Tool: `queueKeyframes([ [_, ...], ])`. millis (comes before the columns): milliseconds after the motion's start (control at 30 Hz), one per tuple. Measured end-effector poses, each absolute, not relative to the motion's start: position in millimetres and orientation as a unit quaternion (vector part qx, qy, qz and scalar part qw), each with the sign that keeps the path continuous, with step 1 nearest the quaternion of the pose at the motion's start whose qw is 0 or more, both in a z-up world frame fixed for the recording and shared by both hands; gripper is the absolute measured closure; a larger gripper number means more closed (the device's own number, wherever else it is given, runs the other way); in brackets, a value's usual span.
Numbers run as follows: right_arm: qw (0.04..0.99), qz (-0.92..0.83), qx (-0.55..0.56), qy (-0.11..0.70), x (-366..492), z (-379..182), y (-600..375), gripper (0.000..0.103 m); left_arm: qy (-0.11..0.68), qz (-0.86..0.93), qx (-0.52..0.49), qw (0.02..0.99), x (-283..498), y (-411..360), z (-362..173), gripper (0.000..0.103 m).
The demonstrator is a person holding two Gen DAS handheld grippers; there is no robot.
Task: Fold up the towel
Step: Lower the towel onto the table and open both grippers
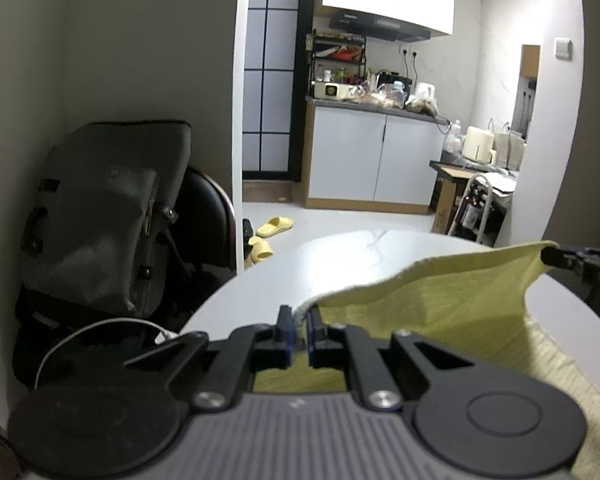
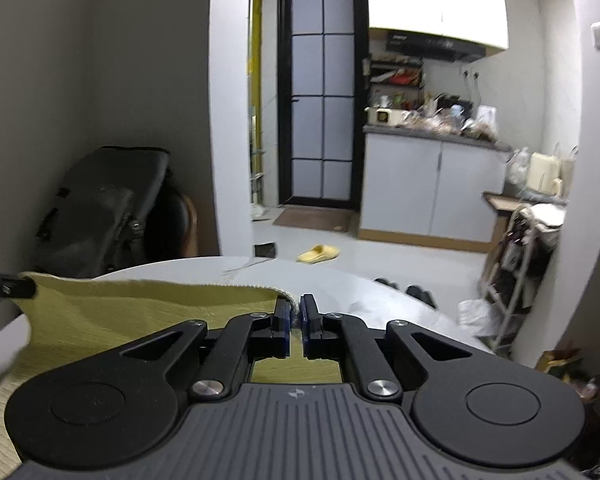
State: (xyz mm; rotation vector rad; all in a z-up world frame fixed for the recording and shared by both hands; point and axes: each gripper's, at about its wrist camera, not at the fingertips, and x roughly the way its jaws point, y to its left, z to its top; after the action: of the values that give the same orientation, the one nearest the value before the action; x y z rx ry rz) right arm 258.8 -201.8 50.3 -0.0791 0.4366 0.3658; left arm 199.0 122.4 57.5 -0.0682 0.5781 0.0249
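Yellow-green towel (image 1: 440, 304) hangs lifted above the white round surface (image 1: 340, 264), stretched between both tools. We find the left gripper (image 1: 299, 322) at lower centre of its frame, jaws clamped on one towel corner. The right gripper (image 2: 295, 314) likewise has its jaws closed on the other corner, at lower centre of its view. We note a dark bag (image 1: 104, 216) at centre left and yellow slippers (image 1: 274, 227) on the floor beyond.

Towel (image 1: 440, 300): we record one pale yellow woven cloth with a ribbed texture, lifted by two corners above a round white table (image 1: 284, 276), upper edge sagging between them, lower part draping onto the tabletop.
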Motion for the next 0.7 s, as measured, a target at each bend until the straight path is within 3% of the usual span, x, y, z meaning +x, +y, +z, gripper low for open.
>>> queueKeyframes([
  [467,0.968,0.120,-0.050,0.215,280,35,-203,0.094,0.297,0.029,-0.009,0.954,223,126,52,0.090],
  [700,0.972,0.094,-0.038,0.212,283,34,-212,0.064,0.292,0.049,-0.004,0.955,226,125,55,0.076],
])
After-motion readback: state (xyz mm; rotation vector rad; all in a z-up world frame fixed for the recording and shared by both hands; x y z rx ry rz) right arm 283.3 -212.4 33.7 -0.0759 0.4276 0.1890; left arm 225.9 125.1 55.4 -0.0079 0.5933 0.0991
